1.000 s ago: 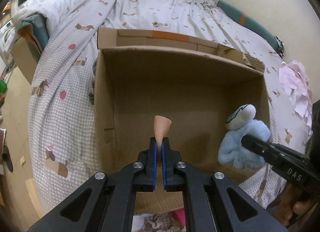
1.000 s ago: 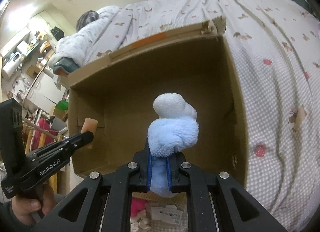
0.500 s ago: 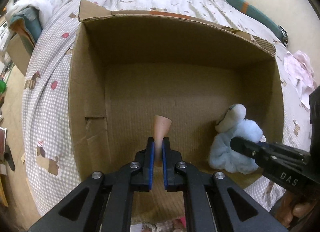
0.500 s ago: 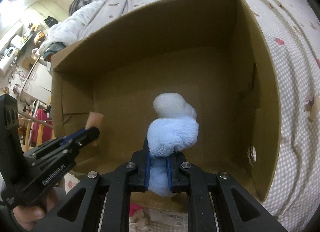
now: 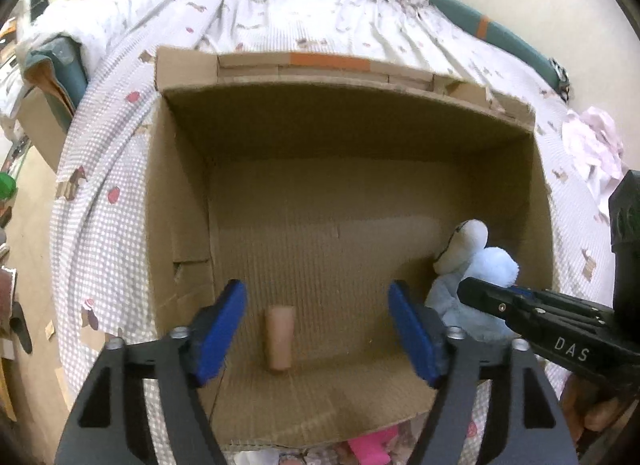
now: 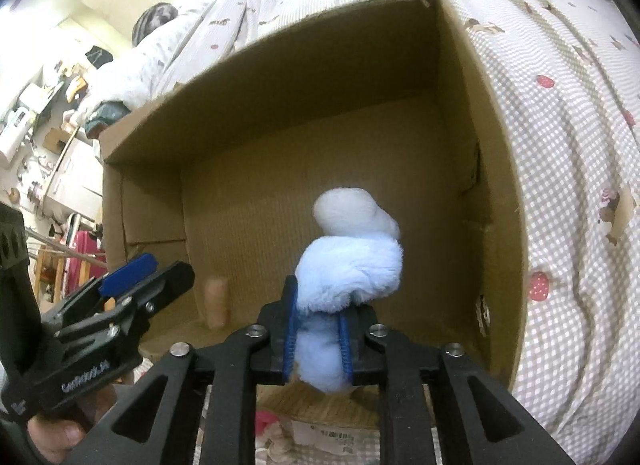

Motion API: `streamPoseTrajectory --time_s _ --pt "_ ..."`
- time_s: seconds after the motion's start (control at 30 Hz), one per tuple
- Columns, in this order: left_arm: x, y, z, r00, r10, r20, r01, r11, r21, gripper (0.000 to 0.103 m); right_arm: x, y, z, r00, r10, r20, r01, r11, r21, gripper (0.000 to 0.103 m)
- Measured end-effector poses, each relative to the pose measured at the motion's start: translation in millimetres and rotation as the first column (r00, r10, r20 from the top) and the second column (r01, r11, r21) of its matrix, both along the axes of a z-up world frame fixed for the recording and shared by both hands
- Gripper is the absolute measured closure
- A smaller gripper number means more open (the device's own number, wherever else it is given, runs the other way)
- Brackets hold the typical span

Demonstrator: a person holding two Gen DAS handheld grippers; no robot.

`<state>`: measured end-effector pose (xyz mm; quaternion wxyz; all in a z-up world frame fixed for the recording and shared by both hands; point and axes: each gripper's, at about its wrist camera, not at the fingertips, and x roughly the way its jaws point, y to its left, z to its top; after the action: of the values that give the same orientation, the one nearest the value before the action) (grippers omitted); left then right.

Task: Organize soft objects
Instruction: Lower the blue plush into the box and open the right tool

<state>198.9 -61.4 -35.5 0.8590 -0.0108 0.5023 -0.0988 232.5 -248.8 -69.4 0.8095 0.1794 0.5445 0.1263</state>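
Looking from the left wrist, the left gripper (image 5: 316, 325) has its fingers spread wide over the cardboard box (image 5: 180, 193); a small tan roll (image 5: 279, 337) lies on the box floor between them, untouched; from the right wrist, the right gripper (image 6: 318, 339) pinches the blue plush toy (image 6: 352, 265) inside the box, which sits on the bed (image 6: 560, 125).

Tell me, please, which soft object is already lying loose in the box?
The small tan roll; the blue plush remains clamped in the right tool.
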Motion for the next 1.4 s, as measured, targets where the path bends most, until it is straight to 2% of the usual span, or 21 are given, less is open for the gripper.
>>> streamPoseTrajectory --time_s 0.07,0.13,0.17,0.2,0.23,0.37,0.7,1.0,1.07,1.4 --pt "-1 -1 4 1.0 0.001 0.017 -0.001 1.0 0.006 0.021 -1 -4 6 1.0 -0.012 0.024 0.012 1.0 0.0 0.078" --pt "-1 0 8 1.0 0.005 0.025 -0.005 1.0 0.004 0.021 -2 -8 13 0.998 -0.022 0.052 0.023 1.0 -0.005 0.062" --pt "-1 1 9 1.0 0.006 0.026 -0.006 1.0 -0.001 0.021 -2 -10 16 0.997 -0.031 0.068 0.032 0.999 -0.004 0.04" --pt "0 2 10 1.0 0.008 0.027 -0.008 1.0 -0.004 0.02 -3 -12 20 0.995 -0.044 0.087 0.045 0.999 -0.005 0.024" --pt "1 3 11 0.999 0.014 0.03 -0.014 1.0 -0.003 0.02 -5 -14 23 0.992 -0.061 0.107 0.063 0.998 -0.012 0.022" --pt "3 6 14 0.999 0.029 0.038 -0.029 1.0 -0.001 0.02 -6 -24 32 0.984 -0.102 0.145 0.105 0.994 -0.009 0.021" --pt "-4 9 16 0.997 0.028 0.067 -0.031 0.999 0.042 0.02 -1 -31 31 0.986 -0.113 0.122 0.115 0.993 -0.011 0.021" --pt "-17 20 30 0.996 0.028 0.081 -0.029 1.0 0.011 0.02 -13 -38 38 0.982 -0.14 0.128 0.139 0.99 0.022 0.021" --pt "-22 24 35 0.994 0.038 0.099 -0.04 0.999 0.015 0.02 -17 -40 43 0.98 -0.147 0.137 0.142 0.989 0.048 0.021" --pt "-45 54 62 0.986 0.131 0.107 -0.129 0.991 -0.025 0.02 -50 -43 64 0.97 -0.174 0.171 0.168 0.984 0.053 0.021"
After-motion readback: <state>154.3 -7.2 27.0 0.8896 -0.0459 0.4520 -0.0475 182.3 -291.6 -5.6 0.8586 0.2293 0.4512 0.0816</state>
